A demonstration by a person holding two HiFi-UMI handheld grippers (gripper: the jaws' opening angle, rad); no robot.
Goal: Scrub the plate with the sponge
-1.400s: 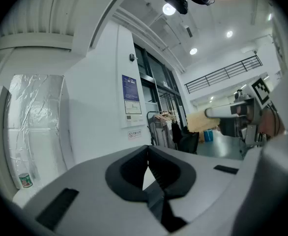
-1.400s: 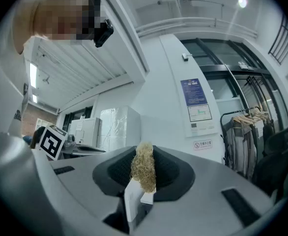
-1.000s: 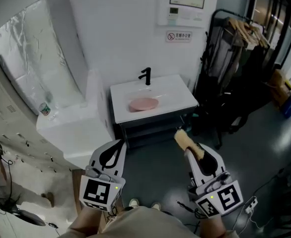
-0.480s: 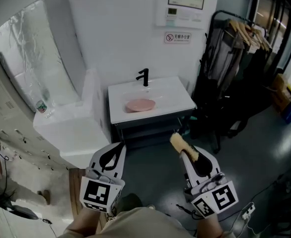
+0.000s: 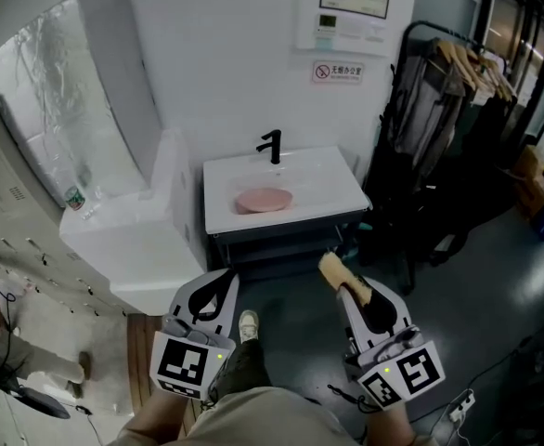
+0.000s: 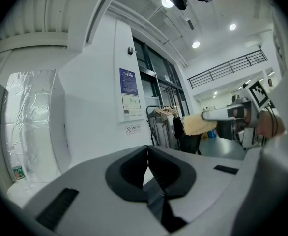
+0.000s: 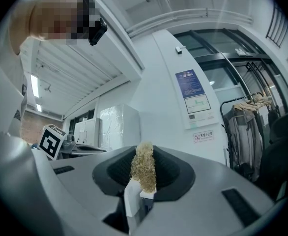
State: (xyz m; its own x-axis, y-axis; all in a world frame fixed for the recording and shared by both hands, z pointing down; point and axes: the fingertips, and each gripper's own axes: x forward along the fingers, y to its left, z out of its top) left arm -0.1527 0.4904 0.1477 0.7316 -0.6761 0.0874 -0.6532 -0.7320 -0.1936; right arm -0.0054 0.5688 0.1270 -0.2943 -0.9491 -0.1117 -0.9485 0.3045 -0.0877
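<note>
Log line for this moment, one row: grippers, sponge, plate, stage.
left gripper: shut, empty | right gripper: shut on sponge | plate: lying in sink, untouched | stage: both grippers short of sink, scrub not yet begun

Head cam is looking forward and steeply down from up high, catching the left gripper (image 5: 224,277) and right gripper (image 5: 346,288) close at the bottom edge, with the sink (image 5: 337,189) sitting well ahead. Each gripper cam is riding right behind its own jaws, pointing roughly level at the white wall (image 5: 216,72) — all three views are sharing the warning sign (image 5: 336,70) and clothes rack (image 5: 439,91), and each gripper cam is glimpsing the other gripper sideways.
</note>
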